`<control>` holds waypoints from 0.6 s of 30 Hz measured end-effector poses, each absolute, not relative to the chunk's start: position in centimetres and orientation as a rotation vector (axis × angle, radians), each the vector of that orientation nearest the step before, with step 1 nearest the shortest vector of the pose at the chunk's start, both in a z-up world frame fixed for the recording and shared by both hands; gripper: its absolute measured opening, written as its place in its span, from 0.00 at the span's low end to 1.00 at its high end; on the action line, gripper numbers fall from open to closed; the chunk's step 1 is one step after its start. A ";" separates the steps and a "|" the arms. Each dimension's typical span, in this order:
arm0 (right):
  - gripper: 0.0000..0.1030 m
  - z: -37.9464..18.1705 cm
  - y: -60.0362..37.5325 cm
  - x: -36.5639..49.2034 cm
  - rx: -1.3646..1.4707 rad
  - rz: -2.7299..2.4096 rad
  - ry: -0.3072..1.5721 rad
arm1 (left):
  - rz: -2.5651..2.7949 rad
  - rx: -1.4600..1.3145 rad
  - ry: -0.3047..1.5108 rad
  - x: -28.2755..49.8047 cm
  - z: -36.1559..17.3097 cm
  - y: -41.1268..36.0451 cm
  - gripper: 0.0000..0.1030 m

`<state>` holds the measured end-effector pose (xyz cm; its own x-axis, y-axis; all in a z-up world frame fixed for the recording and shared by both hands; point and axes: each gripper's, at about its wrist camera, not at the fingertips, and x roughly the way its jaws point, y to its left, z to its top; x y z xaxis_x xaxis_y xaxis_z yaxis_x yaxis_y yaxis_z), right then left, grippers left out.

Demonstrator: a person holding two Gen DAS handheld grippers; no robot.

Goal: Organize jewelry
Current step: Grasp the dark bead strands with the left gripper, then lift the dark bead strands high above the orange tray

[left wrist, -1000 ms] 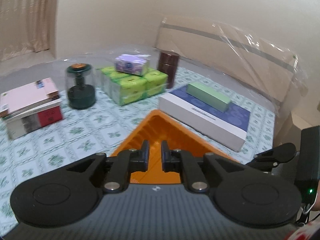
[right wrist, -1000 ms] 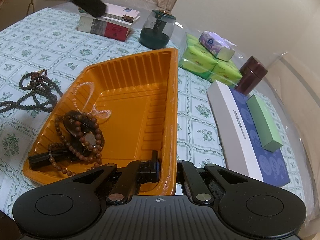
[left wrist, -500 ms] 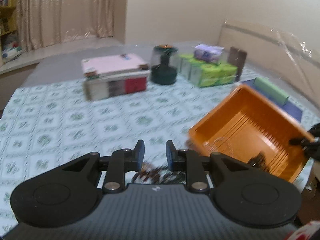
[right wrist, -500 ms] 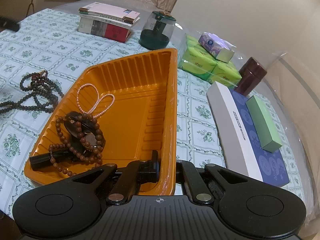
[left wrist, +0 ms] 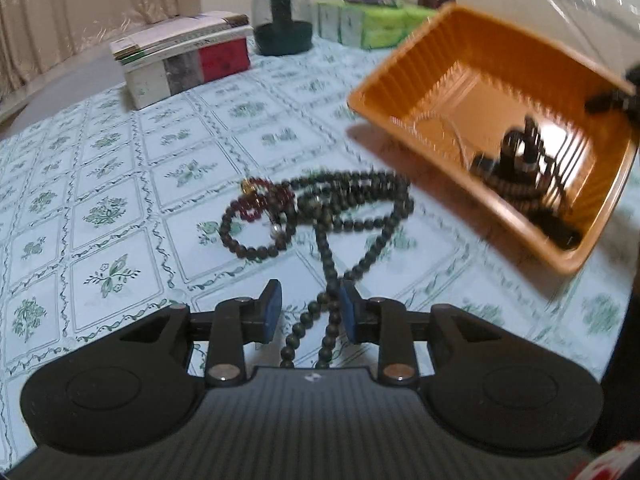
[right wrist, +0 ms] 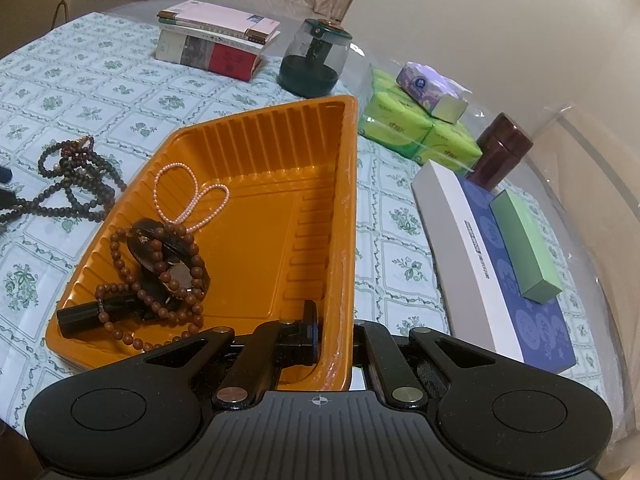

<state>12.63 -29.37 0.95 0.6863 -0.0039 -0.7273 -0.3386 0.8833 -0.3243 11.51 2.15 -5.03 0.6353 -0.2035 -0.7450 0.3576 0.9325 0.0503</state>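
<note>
The left hand-held gripper (left wrist: 307,312) tilts steeply down toward the table (left wrist: 120,208), hanging low over the near end of the dark bead necklace (left wrist: 336,216). Its jaws have just been opening and stand partly apart, with two strands of the necklace running between the blue pads (left wrist: 273,312); the pads do not press on the beads.

The right hand-held gripper (right wrist: 334,338) also points down at a slant and is shut on the near right rim of the orange tray (right wrist: 340,240), one finger inside the wall and the other outside it.

The necklace lies on the table just left of the tray, apart from it. Its long axis runs from the left gripper away toward the stack of books (left wrist: 184,60): doubled strands near the jaws, then a tangle of loops at the far end. A smaller string of red beads (left wrist: 260,200) lies tangled in those loops, on the side away from the tray.

The tray's long axis runs from the right gripper away toward the dark green jar (right wrist: 316,60). Inside it, in the near left corner, lie a brown bead string (right wrist: 132,280), a dark bangle (right wrist: 168,256) and a black tube (right wrist: 84,316). A pink pearl strand (right wrist: 188,196) lies looped just beyond them, against the tray's left wall.
</note>
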 end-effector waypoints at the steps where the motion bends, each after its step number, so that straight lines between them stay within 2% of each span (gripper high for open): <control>1: 0.03 0.9 -29.4 12.6 -0.462 0.195 0.799 | -0.327 0.218 0.823 11.5 -5.4 2.0 0.27; 9: 0.03 0.9 -29.5 12.6 -0.463 0.195 0.800 | -0.364 0.234 0.856 11.9 -6.2 1.9 0.27; 11: 0.03 0.8 -29.5 12.6 -0.464 0.194 0.800 | -0.388 0.229 0.876 12.0 -6.1 2.0 0.18; 12: 0.03 0.8 -29.5 12.7 -0.465 0.193 0.801 | -0.404 0.227 0.886 12.0 -6.0 1.9 0.09; 13: 0.03 0.8 -29.5 12.6 -0.465 0.193 0.801 | -0.414 0.230 0.892 11.9 -5.9 1.9 0.06; 18: 0.03 0.8 -29.5 12.7 -0.467 0.193 0.800 | -0.390 0.243 0.855 11.2 -4.5 2.1 0.06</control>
